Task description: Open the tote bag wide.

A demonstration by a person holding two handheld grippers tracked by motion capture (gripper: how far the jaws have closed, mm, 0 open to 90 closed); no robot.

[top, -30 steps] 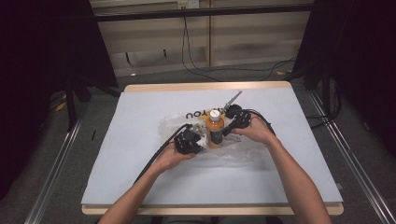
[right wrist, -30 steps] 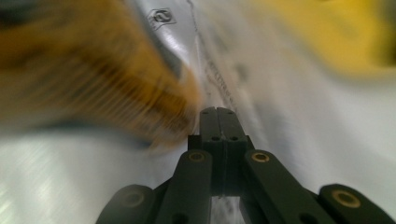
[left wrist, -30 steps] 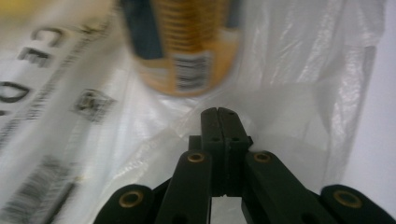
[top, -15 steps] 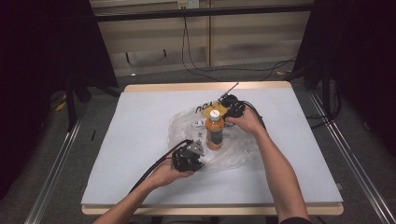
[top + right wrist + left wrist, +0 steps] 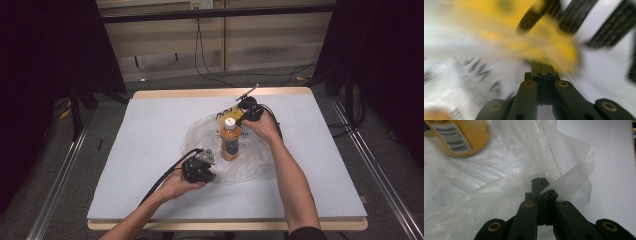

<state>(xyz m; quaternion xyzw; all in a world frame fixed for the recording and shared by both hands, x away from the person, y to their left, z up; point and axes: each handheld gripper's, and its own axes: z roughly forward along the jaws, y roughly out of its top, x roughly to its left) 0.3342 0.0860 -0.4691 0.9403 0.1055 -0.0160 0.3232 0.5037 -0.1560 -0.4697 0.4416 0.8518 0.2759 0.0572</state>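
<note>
At the plastic bag (image 5: 250, 160), left hand-held gripper (image 5: 540, 185) clamped on its edge; right hand-held gripper (image 5: 543, 68) clamped on its printed far edge.

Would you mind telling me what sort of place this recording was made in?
Probably a lab recording station: a white-topped table framed by black curtains, loose cables on the floor behind, and a person working two handheld grippers.

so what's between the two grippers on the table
In the high view, an orange bottle with a white cap stands between the left gripper and the right gripper, on a clear plastic bag spread over the table.
</note>
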